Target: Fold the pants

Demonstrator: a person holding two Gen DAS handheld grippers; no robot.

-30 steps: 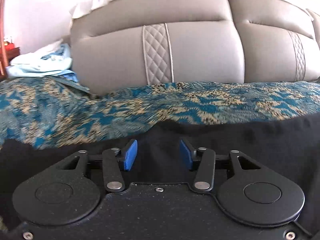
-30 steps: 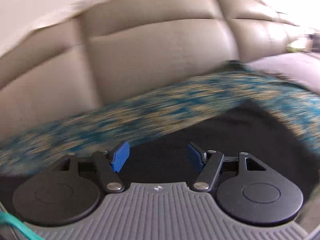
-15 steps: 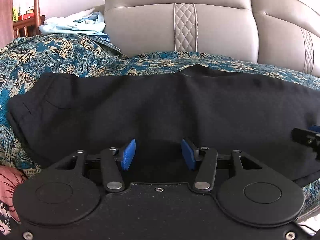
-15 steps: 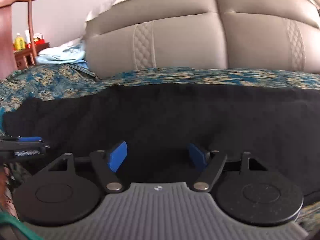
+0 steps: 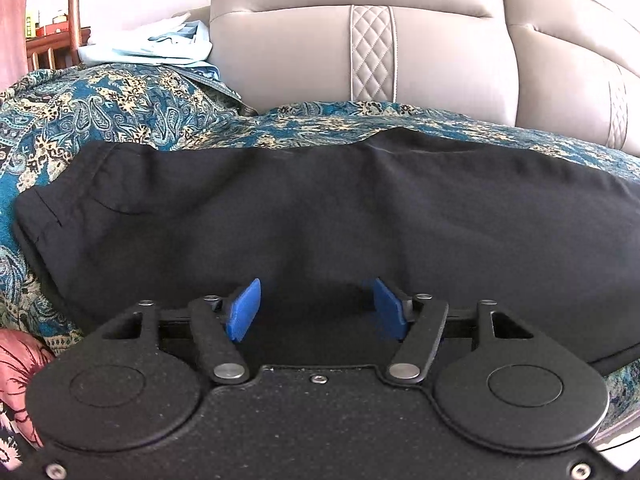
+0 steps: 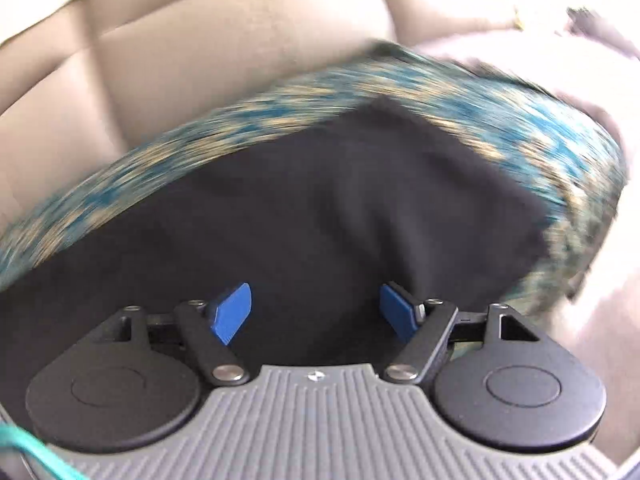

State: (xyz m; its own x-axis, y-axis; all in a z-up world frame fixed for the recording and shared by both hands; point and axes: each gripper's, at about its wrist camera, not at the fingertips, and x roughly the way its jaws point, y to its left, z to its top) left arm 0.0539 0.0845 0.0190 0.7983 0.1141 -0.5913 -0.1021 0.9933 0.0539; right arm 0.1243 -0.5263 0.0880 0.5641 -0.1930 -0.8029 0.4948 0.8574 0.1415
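Black pants point(image 5: 320, 208) lie flat across a teal and gold patterned bedspread point(image 5: 120, 112), long side left to right. The waist end with a pocket seam is at the left in the left wrist view. My left gripper point(image 5: 316, 308) is open and empty, just above the pants' near edge. In the blurred right wrist view the pants point(image 6: 320, 216) end in a corner at the right. My right gripper point(image 6: 316, 308) is open and empty over that end of the pants.
A grey padded headboard point(image 5: 360, 52) stands behind the bed. Light blue folded clothes point(image 5: 152, 48) lie at the back left, beside a wooden chair point(image 5: 74, 4). Pink floral fabric point(image 5: 16, 380) shows at the lower left. A teal cord point(image 6: 32, 456) crosses the right wrist view's corner.
My left gripper has moved slightly nearer over the pants. My right gripper has swung to the right, toward the pants' right end, and its view is blurred. Both grippers stay open.
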